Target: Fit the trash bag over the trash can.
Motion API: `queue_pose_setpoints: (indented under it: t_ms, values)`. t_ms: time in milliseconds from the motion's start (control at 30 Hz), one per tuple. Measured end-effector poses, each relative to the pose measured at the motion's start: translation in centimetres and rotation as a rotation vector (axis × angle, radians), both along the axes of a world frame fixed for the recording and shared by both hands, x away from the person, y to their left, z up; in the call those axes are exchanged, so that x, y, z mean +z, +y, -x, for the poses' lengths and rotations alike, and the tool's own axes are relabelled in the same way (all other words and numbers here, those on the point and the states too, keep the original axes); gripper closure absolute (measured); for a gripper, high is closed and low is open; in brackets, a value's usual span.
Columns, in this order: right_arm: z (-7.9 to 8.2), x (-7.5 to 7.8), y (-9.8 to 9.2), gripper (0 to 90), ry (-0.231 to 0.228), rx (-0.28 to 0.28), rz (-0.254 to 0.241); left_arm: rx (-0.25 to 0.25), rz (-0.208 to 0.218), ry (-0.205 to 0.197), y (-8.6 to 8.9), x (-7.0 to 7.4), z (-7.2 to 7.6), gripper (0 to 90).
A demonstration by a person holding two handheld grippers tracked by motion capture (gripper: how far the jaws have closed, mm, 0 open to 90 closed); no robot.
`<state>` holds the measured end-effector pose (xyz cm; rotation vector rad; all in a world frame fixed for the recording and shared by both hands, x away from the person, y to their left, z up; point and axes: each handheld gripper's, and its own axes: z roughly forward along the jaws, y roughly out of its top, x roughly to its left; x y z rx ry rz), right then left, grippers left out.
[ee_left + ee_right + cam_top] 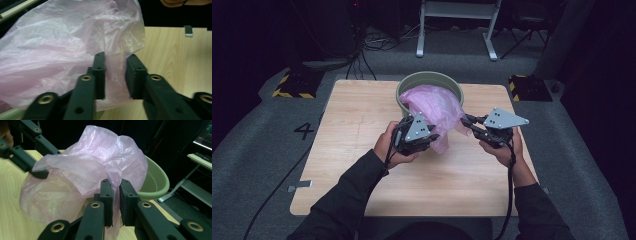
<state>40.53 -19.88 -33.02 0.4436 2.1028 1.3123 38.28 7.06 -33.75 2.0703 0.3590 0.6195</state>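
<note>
The work in hand looks like fitting a pink plastic bag [434,107] into a green bin [430,80] as a liner, and this is the stage of getting hold of the bag's edge on both sides so that its mouth can be spread. The bag bulges out of the bin and spills over the near rim onto the table [362,150], directly ahead of both grippers. The right gripper [468,121] has its jaws nearly together with a fold of the film pinched between them, so it is gripping the bag at its own near edge. The left gripper [428,139] sits against the bag's other side; in the left gripper view its jaws stand a little apart with film lying between them, and the pads do not seem to press on it yet, though the thin plastic makes that hard to judge. The next move calls for the left jaws to close firmly on that edge, then for both hands to draw apart and pull the mouth out over the bin's rim.
</note>
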Motion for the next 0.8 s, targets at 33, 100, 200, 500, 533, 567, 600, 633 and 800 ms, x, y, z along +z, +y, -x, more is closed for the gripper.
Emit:
queue_pose_setpoints:
  t_ms: [33,100,200,500,533,567,600,633,800]
  values:
    - [0.0,0.0,0.0,77.5,-0.006,0.004,0.001,0.003,-0.002,-0.007,0.1,0.0,0.0,77.2]
    - [0.1,0.0,0.2,70.1,-0.011,0.004,0.001,0.004,0.0,-0.009,0.2,0.1,-0.1,80.7]
    - [0.3,-0.2,0.4,54.4,-0.014,-0.01,0.01,0.017,0.002,-0.01,0.3,0.1,-0.2,84.7]
    - [1.5,-1.2,-0.6,37.8,-0.012,-0.023,-0.039,0.041,0.017,0.001,0.9,0.2,-0.6,88.1]
    - [1.7,-1.3,-0.8,37.1,-0.011,-0.025,-0.045,0.044,0.013,-0.001,1.0,0.3,-0.6,88.4]
    - [2.0,-1.4,-1.0,37.1,-0.009,-0.019,-0.054,0.046,0.015,-0.002,1.0,0.3,-0.6,88.6]
    - [2.3,-1.5,-1.2,37.5,-0.009,-0.017,-0.064,0.047,0.017,-0.003,1.1,0.3,-0.6,88.8]
    - [2.6,-1.6,-1.4,38.9,-0.011,-0.017,-0.069,0.045,0.018,0.0,1.1,0.3,-0.7,88.9]
    - [4.3,-1.8,-1.9,49.2,-0.028,0.028,-0.094,0.055,0.029,0.006,1.1,0.3,-0.9,89.4]
